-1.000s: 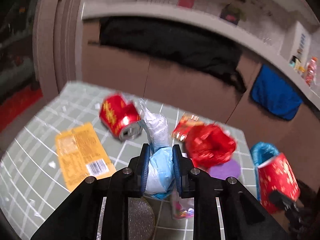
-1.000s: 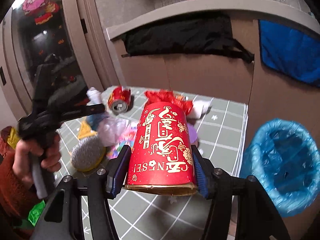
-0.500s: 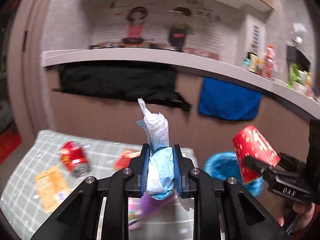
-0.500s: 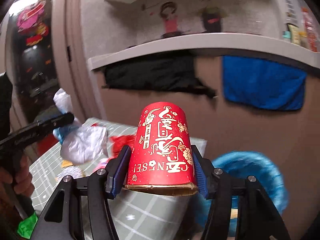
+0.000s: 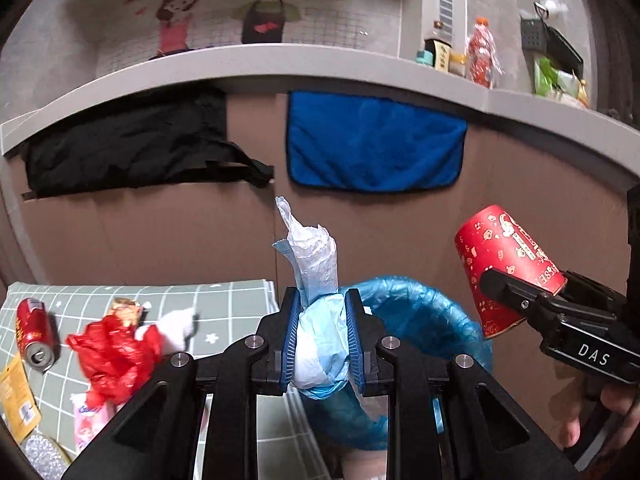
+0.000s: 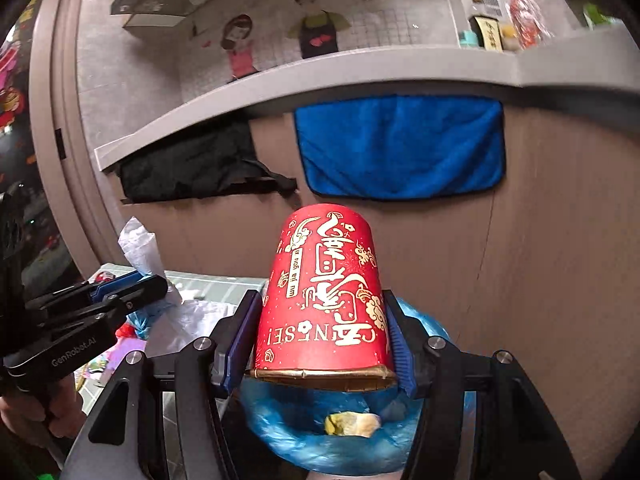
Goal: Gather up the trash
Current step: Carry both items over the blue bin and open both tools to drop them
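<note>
Our left tongs [image 5: 322, 340] are clenched on a crumpled wad of white and pale blue plastic [image 5: 318, 320], the blue pads pressing it from both sides with only a narrow gap between them; a twisted tail of the wad sticks up above the fingers. Our right tongs [image 6: 322, 340] stand much wider and grip a red paper cup [image 6: 326, 300] with gold lettering, pads against its two sides, the gold rim turned toward the camera and the base pointing away.

We take the blue-lined bin [image 5: 420, 320] as our landmark. The wad hangs just in front of the bin's rim, on its left side in the left wrist view. The cup is held right above the bin's opening; in the right wrist view we see the blue liner below it, with a yellowish scrap [image 6: 352, 424] lying inside. Left of the bin lies a green checked mat [image 5: 224, 308], and on it are a crumpled red wrapper [image 5: 116, 354], a red can [image 5: 34, 334] on its side further left, and a yellow packet [image 5: 14, 396] at the far left edge.
</note>
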The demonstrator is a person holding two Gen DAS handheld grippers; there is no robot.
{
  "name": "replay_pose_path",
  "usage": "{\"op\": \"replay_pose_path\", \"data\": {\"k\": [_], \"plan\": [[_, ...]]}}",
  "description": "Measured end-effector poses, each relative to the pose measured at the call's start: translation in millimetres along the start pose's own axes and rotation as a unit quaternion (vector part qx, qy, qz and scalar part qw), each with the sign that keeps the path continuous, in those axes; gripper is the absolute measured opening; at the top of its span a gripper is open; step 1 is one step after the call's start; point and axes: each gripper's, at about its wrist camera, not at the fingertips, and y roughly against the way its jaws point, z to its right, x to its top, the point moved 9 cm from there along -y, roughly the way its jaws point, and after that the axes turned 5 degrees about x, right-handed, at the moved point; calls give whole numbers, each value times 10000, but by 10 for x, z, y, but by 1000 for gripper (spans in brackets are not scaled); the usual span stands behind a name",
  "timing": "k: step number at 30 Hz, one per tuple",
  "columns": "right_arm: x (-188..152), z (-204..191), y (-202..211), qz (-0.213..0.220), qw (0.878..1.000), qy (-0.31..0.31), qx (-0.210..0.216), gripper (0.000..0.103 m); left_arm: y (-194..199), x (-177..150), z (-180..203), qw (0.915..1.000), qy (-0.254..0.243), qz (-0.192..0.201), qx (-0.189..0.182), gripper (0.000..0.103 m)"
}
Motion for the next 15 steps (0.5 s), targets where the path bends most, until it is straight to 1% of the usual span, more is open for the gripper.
{"op": "replay_pose_path", "data": {"k": [5,15], "plan": [[-105,205,-135,-117,9997,-187,-62,55,-191,-67,89,9998,-29,-199,-3,23],[-295,440,-400,-376,9986,-338,-129,55,-515,-166,210,9987,13,-486,-120,23]]}}
